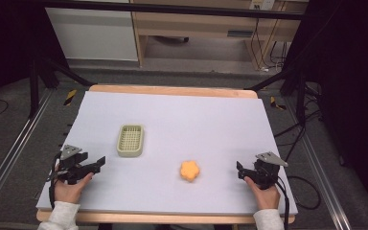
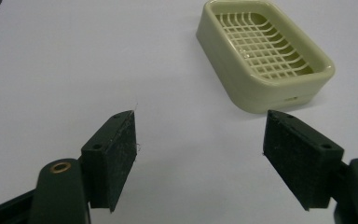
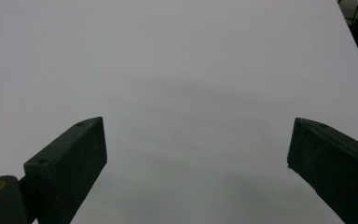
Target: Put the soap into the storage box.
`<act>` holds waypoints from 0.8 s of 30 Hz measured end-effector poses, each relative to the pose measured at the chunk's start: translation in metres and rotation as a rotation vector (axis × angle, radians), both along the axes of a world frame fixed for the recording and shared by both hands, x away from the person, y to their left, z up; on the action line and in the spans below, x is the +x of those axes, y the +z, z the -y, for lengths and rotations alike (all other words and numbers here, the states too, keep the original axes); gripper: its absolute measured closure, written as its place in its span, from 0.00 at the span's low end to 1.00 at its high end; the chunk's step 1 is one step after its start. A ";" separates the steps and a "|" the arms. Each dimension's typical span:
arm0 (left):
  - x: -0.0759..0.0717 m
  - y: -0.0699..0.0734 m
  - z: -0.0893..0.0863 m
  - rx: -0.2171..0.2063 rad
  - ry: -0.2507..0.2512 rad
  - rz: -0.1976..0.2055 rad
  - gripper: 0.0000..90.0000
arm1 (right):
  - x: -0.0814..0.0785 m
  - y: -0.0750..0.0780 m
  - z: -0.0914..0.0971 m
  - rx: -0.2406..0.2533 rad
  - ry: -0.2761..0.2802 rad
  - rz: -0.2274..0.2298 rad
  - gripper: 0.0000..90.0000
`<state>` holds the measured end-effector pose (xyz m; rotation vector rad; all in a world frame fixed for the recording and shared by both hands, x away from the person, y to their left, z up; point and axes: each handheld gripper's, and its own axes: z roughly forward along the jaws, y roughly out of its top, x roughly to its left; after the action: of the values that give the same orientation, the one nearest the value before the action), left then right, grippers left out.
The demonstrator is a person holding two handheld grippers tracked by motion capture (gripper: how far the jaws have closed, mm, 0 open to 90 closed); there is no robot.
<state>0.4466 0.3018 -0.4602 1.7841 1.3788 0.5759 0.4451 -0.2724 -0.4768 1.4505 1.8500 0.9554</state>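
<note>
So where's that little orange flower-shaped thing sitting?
In the high view, the orange flower-shaped piece lies on the white table, right of centre near the front, between the green tray and the right gripper.

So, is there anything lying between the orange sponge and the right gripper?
No. In the high view, the stretch between the orange sponge and the right gripper is bare white table.

soap dish (image 2: 265, 56) top edge cropped, forearms cut off below

Orange flower-shaped sponge (image 1: 189, 170) near grid-bottomed dish (image 1: 130, 140)
</note>
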 end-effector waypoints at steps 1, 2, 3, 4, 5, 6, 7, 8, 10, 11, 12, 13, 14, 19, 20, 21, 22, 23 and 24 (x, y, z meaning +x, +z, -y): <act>0.000 0.000 0.000 0.000 0.000 0.000 0.29 | 0.000 0.000 0.000 0.000 0.000 0.000 0.06; -0.001 0.001 0.004 -0.006 -0.009 0.008 0.29 | 0.000 -0.001 0.000 -0.006 0.002 -0.002 0.06; -0.001 0.001 0.004 -0.006 -0.009 0.008 0.29 | 0.000 -0.001 0.000 -0.006 0.002 -0.002 0.06; -0.002 0.003 0.007 -0.007 -0.024 0.012 0.30 | 0.000 -0.001 0.000 -0.005 0.003 -0.004 0.06; -0.002 0.003 0.007 -0.007 -0.024 0.012 0.30 | 0.000 -0.001 0.000 -0.005 0.003 -0.004 0.06; -0.002 0.003 0.009 -0.006 -0.032 0.012 0.30 | 0.000 -0.001 0.000 -0.004 0.004 -0.008 0.06; -0.002 0.003 0.010 -0.004 -0.039 0.012 0.30 | 0.000 -0.001 0.000 -0.004 0.005 -0.010 0.06; -0.002 0.003 0.012 -0.004 -0.047 0.009 0.31 | 0.000 -0.001 0.000 -0.007 0.003 -0.011 0.06; -0.004 0.004 0.017 0.007 -0.060 0.019 0.31 | 0.000 -0.001 0.001 -0.005 0.001 -0.009 0.06; -0.004 0.004 0.017 0.007 -0.060 0.019 0.31 | 0.000 -0.001 0.001 -0.005 0.001 -0.009 0.06; -0.005 0.006 0.020 0.009 -0.064 0.029 0.32 | -0.001 -0.001 0.002 -0.011 -0.002 -0.005 0.06; -0.005 0.006 0.020 0.009 -0.064 0.029 0.32 | -0.001 -0.001 0.002 -0.011 -0.002 -0.005 0.06; -0.005 0.007 0.021 0.010 -0.071 0.028 0.32 | -0.001 -0.001 0.002 -0.009 -0.003 -0.005 0.06; -0.006 0.008 0.029 0.010 -0.084 0.030 0.32 | -0.001 -0.001 0.002 -0.010 -0.009 -0.003 0.06; -0.007 0.009 0.031 0.013 -0.092 0.031 0.32 | -0.001 -0.001 0.002 -0.013 -0.010 0.000 0.06; -0.007 0.009 0.031 0.013 -0.092 0.031 0.32 | -0.001 -0.001 0.002 -0.013 -0.010 0.000 0.06; -0.007 0.011 0.033 0.012 -0.094 0.037 0.32 | -0.001 -0.001 0.002 -0.012 -0.010 0.000 0.06; -0.007 0.011 0.033 0.012 -0.094 0.037 0.32 | -0.001 -0.001 0.002 -0.012 -0.010 0.000 0.06; -0.008 0.012 0.034 0.009 -0.097 0.040 0.32 | -0.001 -0.001 0.002 -0.013 -0.010 -0.002 0.06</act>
<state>0.4388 0.2677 -0.4484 1.8259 1.2568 0.5637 0.4438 -0.2742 -0.4776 1.4522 1.8453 0.9365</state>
